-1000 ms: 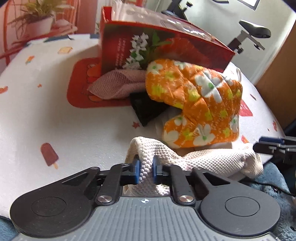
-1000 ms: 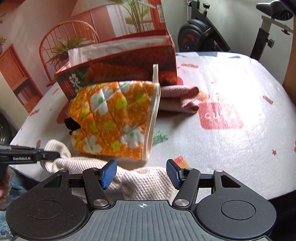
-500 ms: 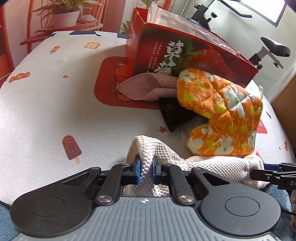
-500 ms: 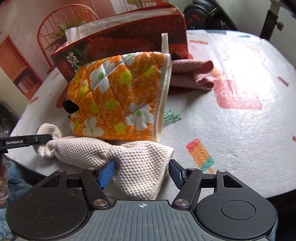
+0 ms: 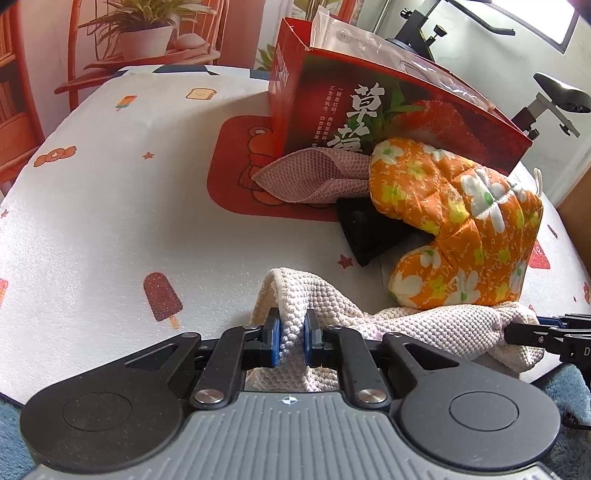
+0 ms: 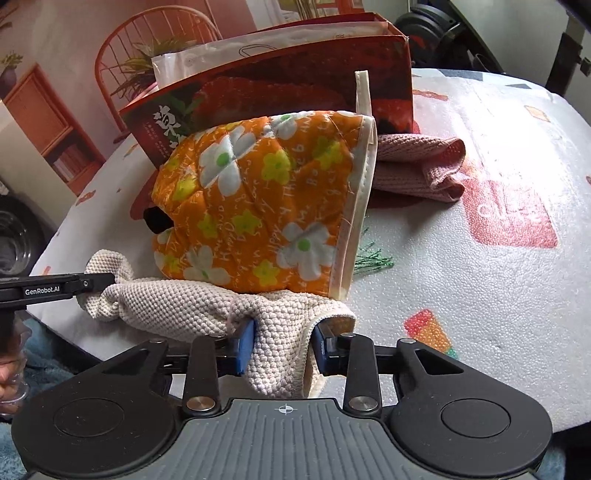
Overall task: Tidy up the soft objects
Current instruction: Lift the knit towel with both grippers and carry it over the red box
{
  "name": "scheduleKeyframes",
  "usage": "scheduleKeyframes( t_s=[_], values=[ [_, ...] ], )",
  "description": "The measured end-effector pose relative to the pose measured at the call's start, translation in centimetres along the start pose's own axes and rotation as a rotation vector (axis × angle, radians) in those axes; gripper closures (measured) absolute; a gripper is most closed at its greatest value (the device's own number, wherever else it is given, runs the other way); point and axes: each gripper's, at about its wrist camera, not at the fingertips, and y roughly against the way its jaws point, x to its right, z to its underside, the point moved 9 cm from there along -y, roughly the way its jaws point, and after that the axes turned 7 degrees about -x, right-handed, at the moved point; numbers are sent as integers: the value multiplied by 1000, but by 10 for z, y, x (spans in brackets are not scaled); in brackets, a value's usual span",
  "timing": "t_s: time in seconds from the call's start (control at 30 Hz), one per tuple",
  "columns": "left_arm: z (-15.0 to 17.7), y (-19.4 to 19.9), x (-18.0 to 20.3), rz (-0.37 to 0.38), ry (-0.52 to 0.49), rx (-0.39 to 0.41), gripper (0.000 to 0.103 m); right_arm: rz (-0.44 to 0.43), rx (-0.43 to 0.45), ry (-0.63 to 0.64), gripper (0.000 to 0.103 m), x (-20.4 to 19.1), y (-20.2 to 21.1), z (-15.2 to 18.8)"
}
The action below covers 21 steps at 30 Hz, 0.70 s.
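A cream knitted cloth (image 5: 424, 325) lies stretched along the table's near edge, under the front of an orange flowered oven mitt (image 5: 461, 229). My left gripper (image 5: 291, 341) is shut on a bunched end of the cloth. My right gripper (image 6: 282, 345) is closing its jaws on the cloth's other end (image 6: 177, 302), and the fabric fills the gap between the pads. The mitt (image 6: 266, 206) leans against a red strawberry box (image 5: 369, 110). A pink cloth (image 5: 314, 177) and a black item (image 5: 369, 229) lie partly under the mitt.
The table (image 5: 92, 221) has a white printed cover with a red patch under the box. Plastic packets stick out of the box (image 6: 258, 88). An orange chair (image 6: 147, 48), shelves, a potted plant (image 5: 140, 33) and exercise equipment stand beyond the table. Blue rug lies below.
My right gripper came forward over the cloth's free end and its jaws narrowed from wide apart onto the fabric. The left gripper kept its hold, with the view turned slightly.
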Motion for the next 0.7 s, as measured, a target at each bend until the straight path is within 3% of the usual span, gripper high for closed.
scheduleKeyframes(
  t_s=[0.1,0.27,0.7],
  values=[
    [0,1,0,2,0,2,90,-18,11,-6,81,-2,4,1],
    [-2,11,1,18,-9,32,91,-39,36,25,82,-10,19,1],
    [-29,75,14,85,-41,232,91,-75,210,79,82,-27,83,-35]
  ],
)
